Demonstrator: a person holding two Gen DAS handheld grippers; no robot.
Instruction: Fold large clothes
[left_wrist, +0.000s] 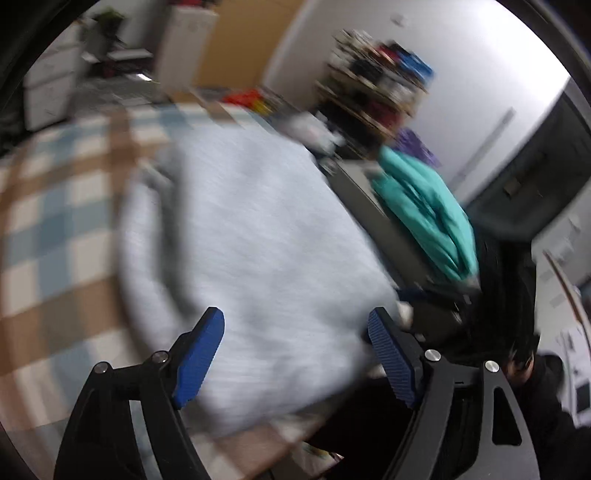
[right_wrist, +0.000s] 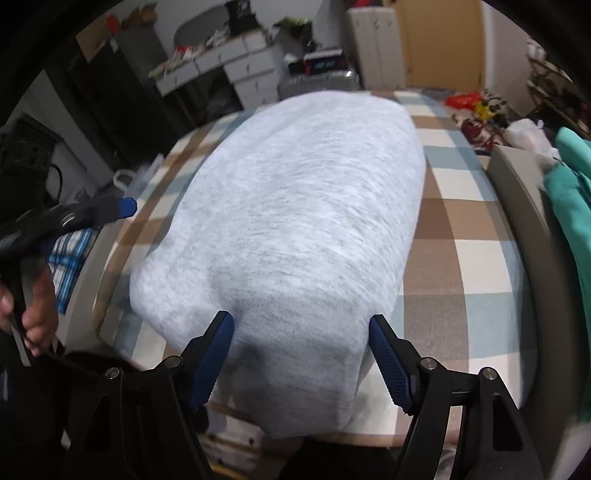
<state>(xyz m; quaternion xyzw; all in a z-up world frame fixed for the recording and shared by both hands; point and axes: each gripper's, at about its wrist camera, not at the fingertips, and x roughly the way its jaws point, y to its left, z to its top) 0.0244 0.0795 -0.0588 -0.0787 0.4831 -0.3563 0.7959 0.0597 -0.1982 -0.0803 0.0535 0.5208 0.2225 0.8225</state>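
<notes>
A large light grey garment (right_wrist: 295, 206) lies folded into a long thick bundle on a bed with a checked cover (right_wrist: 461, 206). My right gripper (right_wrist: 301, 323) hovers over the bundle's near end with its jaws wide apart; cloth shows between the blue pads, and nothing is pinched. In the blurred left wrist view, my left gripper (left_wrist: 295, 317) is open above the same grey garment (left_wrist: 251, 229) near its edge and holds nothing. The right wrist view also catches that tool's blue fingertip (right_wrist: 127, 206) at the far left, with a hand (right_wrist: 33, 314) on the handle.
A teal garment (right_wrist: 569, 206) hangs over the grey bed frame (right_wrist: 517, 192) on the right, also in the left wrist view as teal cloth (left_wrist: 424, 206). White drawers (right_wrist: 251, 70), a wardrobe (right_wrist: 376, 44), bags (right_wrist: 465, 99) and a cluttered shelf (left_wrist: 376, 81) ring the bed.
</notes>
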